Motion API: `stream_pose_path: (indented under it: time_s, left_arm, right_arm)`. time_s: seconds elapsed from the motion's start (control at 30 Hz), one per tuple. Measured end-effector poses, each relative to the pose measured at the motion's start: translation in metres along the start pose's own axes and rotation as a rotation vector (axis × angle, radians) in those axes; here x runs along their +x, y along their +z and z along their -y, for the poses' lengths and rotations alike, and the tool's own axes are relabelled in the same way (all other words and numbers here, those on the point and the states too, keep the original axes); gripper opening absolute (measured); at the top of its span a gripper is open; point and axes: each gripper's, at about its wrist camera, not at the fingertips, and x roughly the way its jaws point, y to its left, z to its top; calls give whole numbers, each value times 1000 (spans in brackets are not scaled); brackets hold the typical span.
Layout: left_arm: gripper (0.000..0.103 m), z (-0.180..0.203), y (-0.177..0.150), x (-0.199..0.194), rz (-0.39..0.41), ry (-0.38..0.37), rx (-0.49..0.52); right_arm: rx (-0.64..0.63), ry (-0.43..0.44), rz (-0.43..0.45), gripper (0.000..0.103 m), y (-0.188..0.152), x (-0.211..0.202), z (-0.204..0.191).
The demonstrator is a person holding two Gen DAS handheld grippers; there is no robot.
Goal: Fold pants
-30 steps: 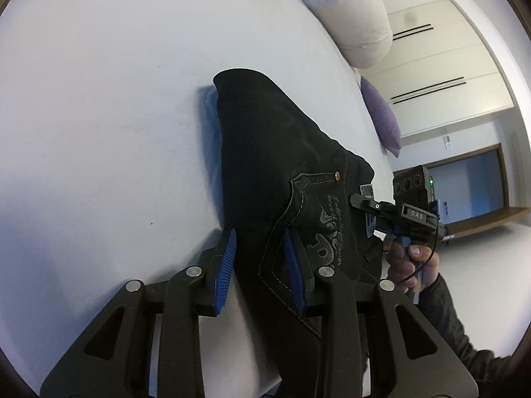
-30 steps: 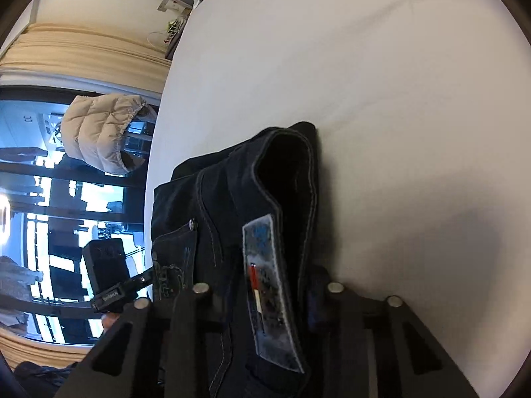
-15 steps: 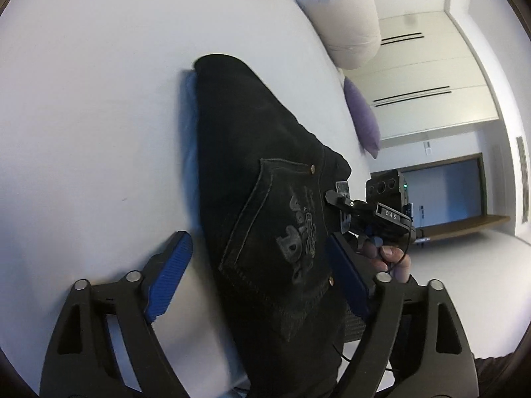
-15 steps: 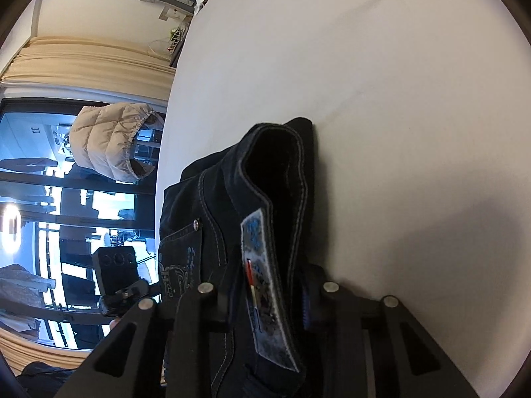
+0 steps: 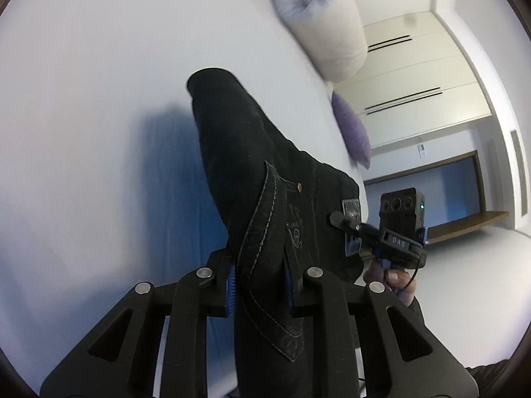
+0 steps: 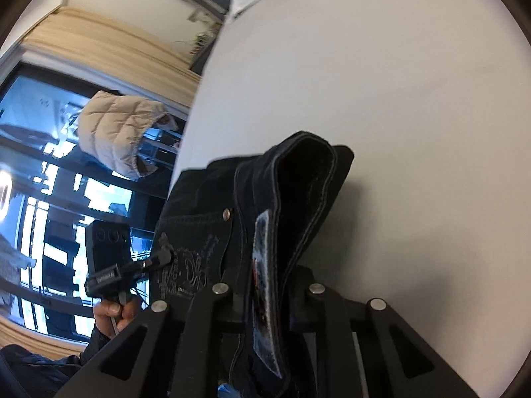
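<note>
Black pants [image 5: 265, 179] already folded narrow, waist end raised off white bed [image 5: 83, 99]. Left tongs [image 5: 259, 285] closing, pinching pocket edge; right tongs [image 6: 265, 292] closing, pinching waistband. Further fold outstanding.

A bedroom: white bed [image 5: 99, 66], rolled duvet [image 5: 325, 30] and purple pillow [image 5: 355, 132] at its far end, wardrobe doors [image 5: 415, 76] beyond.

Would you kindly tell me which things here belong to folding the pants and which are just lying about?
Job in hand:
black pants
left gripper, closing on pants
right gripper, closing on pants
white bed

Lying about:
white pillow
purple cushion
beige puffer vest
</note>
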Motion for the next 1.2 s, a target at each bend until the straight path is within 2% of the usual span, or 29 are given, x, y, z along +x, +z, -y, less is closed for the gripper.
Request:
stream_pose_path:
  time_s: [0.13,0.27,0.37,0.43,0.5,0.53,0.57,0.67,0.73,0.8,0.83,0.87,0.9,0.93,0.97,1.0,1.07,1.1,1.13,1.2]
  left_arm:
    - [19,6,52,-18,38,58,78]
    - [19,-5,112,-28,62,130,127]
    - [20,-34,150,-29,62,184,127]
    - [20,-74,170,-30,37,219,109]
    - [22,-101,176,-16,-6,251,87]
    - [27,-112,176,-12,-16,257,76]
    - [29,-127,175,-8,-21,259,52]
    - [33,-147,172,-13,14,194,12]
    - [33,-150,170,-18,26,189,16]
    - [36,-141,174,-19,35,234,37]
    - [38,-124,171,-15,50,296,72]
    - [39,-107,166,-26,87,377,139]
    - [48,-89,160,-36,126,450,210]
    - [61,-78,152,-41,150,498,250]
    - [66,-60,142,-52,205,593,315]
    - [72,-44,133,-58,257,652,357]
    - [80,-5,104,-81,413,751,431]
    - [93,12,91,-89,477,790,448]
    - [100,29,81,-87,522,817,458]
    - [103,59,50,-105,646,861,515]
  right_arm:
    - [-35,5,12,17,52,28,-20]
    - [-16,16,10,17,107,70,-25]
    - [36,17,-7,17,136,107,-14]
    - [79,4,-40,17,144,135,1]
    - [125,-47,-63,20,143,158,20]
    - [146,-38,-61,25,141,163,28]
    - [169,-4,-45,25,139,164,36]
    - [168,41,-11,24,131,162,42]
    - [158,43,7,26,127,159,41]
    - [154,12,28,35,125,153,29]
    - [131,-18,45,43,125,149,20]
    - [86,-64,70,47,121,141,10]
    - [48,-102,88,55,119,135,0]
    - [11,-142,112,58,115,123,-7]
    - [-10,-164,132,59,109,116,-15]
    - [-30,-184,164,62,98,103,-25]
    - [-45,-219,219,67,81,86,-38]
    - [-57,-256,260,71,68,74,-50]
    - [-73,-291,285,75,58,66,-57]
    - [-132,-389,355,76,33,46,-82]
